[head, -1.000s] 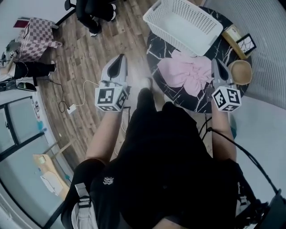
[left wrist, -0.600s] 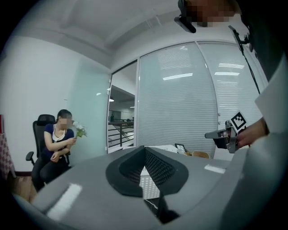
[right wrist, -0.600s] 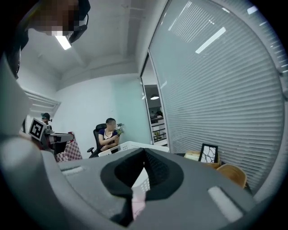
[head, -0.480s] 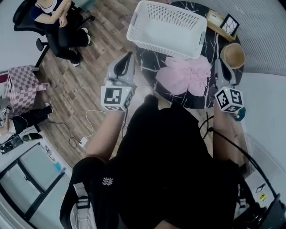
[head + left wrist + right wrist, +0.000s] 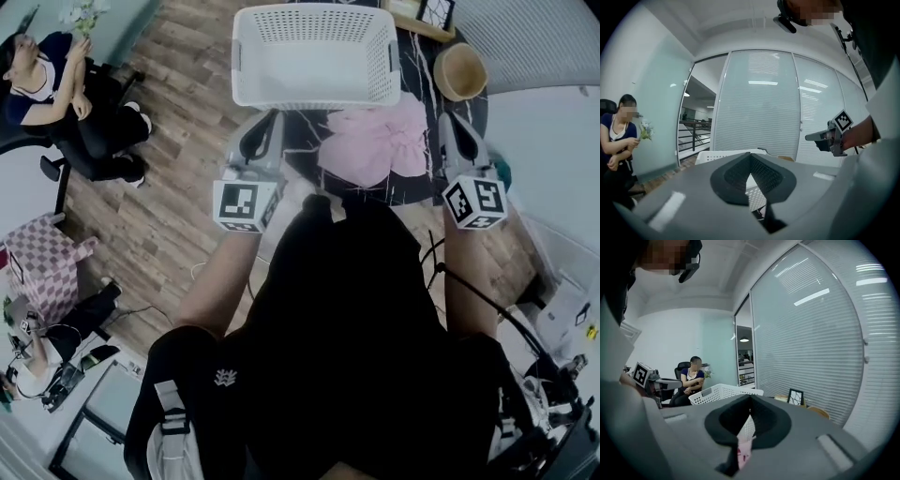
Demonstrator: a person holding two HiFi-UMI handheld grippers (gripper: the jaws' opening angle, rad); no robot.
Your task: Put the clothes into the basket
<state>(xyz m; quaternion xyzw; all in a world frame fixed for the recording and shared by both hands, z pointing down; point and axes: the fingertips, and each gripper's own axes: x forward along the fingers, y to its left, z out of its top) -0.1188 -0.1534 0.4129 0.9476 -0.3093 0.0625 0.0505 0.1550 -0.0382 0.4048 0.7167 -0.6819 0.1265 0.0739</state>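
Moved: the left gripper [image 5: 270,122] has swung in from over the wooden floor [image 5: 178,216] toward the table [image 5: 305,145]. The basket [image 5: 314,92] has gone from the upper right of the head view to its top middle.
Left gripper: its jaws are closed tip to tip with nothing between them [image 5: 750,155]. Its tip lies at the table's left edge, just beside the basket's near left corner. It points roughly level.
Right gripper: [image 5: 448,124] its jaws are closed and empty [image 5: 749,398]. It sits over the table's right edge, just beside the right side of the clothes. The head view does not show whether it touches them. In the right gripper view a strip of pink cloth shows below, through the gap behind the tips.
Clothes: [image 5: 375,141] 1 crumpled pink bundle lies on the table, outside the basket and up against its near wall. It is between the 2 grippers.
Basket: white with perforated walls, standing upright on the far part of the table.
Table: round, black with white veins.
Bowl: [image 5: 459,70] wooden, on the table near the basket's right wall, beyond the right gripper.
Picture frame: [image 5: 438,11] stands at the table's far edge, behind the bowl.
Seated person: [image 5: 47,84] on a chair at the upper left of the head view, well apart from the table.
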